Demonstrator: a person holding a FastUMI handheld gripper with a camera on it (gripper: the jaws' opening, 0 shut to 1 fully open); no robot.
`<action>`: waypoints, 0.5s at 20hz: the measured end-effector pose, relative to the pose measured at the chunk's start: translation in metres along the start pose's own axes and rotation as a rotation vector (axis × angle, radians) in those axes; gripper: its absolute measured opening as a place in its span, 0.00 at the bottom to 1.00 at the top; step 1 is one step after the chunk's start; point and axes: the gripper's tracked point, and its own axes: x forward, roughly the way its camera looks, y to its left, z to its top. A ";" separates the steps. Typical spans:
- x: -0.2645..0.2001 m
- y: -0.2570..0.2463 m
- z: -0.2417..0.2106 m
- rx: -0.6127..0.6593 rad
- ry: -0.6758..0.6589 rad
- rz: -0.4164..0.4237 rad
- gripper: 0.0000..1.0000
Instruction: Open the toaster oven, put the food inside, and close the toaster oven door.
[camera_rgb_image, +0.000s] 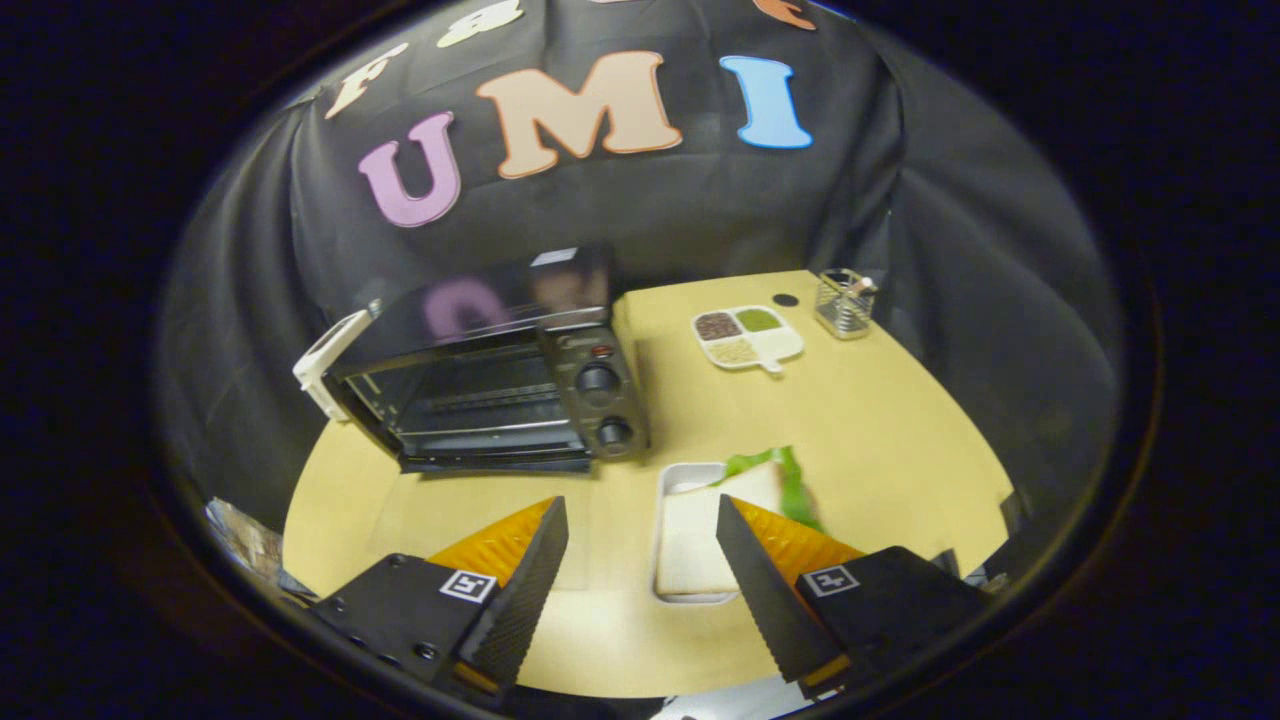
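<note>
- The tool (640, 590), at the bottom centre of the frame, has its fingers spread wide and pinches nothing.
- The black metal toaster oven (490, 385) sits left of centre on the pale wooden table (880, 430); its glass door (495, 462) appears already dropped flat, the wire racks exposed.
- The food, a white sandwich with a green lettuce leaf (775, 485), rests on a shallow white rectangular tray (690, 540) low in the frame, just right of centre, partly behind the right finger.
- Step in hand, as I judge it: picking up the food. Centre the fingers over the tray's near edge, keep it level, squeeze gently.
- Upper right: a white divided dish of grains (747, 336) and a wire mesh holder (843, 303), well apart.
</note>
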 end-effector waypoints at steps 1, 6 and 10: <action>0.001 -0.013 0.000 0.005 0.009 -0.009 0.95; 0.012 -0.058 -0.016 0.033 0.091 -0.003 0.95; 0.033 -0.077 -0.034 0.062 0.152 0.041 0.95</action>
